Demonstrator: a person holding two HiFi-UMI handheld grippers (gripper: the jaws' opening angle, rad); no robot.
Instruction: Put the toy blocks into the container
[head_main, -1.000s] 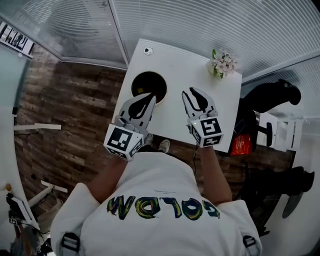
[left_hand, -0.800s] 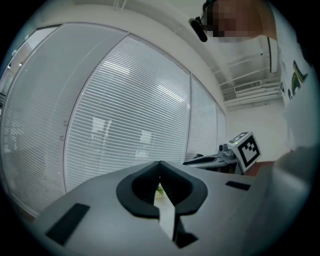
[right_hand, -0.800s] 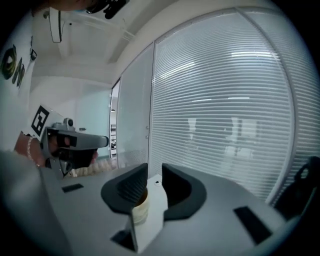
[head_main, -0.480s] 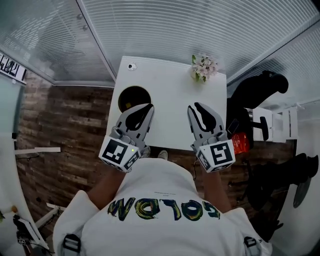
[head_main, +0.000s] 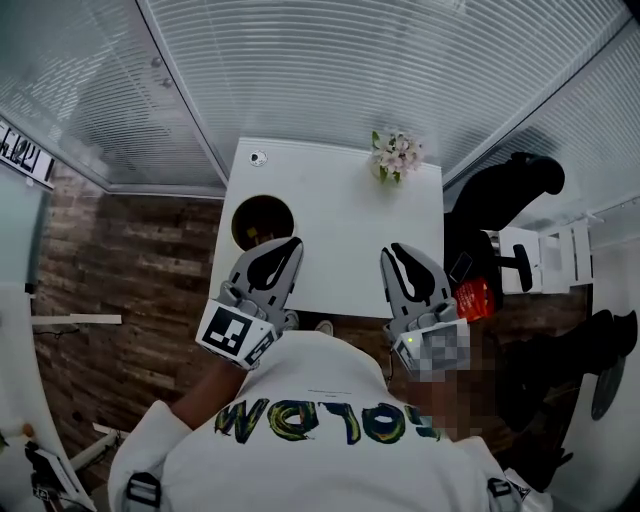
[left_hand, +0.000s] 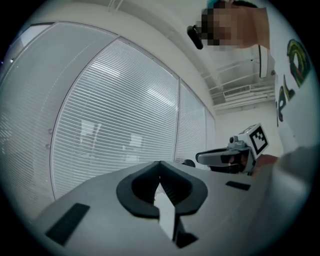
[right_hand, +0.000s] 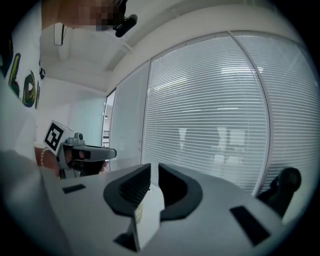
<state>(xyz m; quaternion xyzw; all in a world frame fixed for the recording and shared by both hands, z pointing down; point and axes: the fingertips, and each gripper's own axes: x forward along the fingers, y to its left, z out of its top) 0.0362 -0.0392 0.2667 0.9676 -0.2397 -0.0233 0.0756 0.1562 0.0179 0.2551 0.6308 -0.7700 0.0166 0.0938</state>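
**Left gripper (head_main: 290, 245) and right gripper (head_main: 397, 250) hover empty.**
Head view: container (head_main: 245, 212) on table (head_main: 340, 225), left side; no loose blocks visible. Left gripper view: jaws together. Right gripper view: jaws narrowly apart, just closing. Confirm 0 blocks remain.

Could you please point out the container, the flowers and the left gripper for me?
container (head_main: 238, 222), head view, on its left rim.
flowers (head_main: 397, 153), head view, on the blossoms.
left gripper (head_main: 293, 243), head view, midway between its fingertips.
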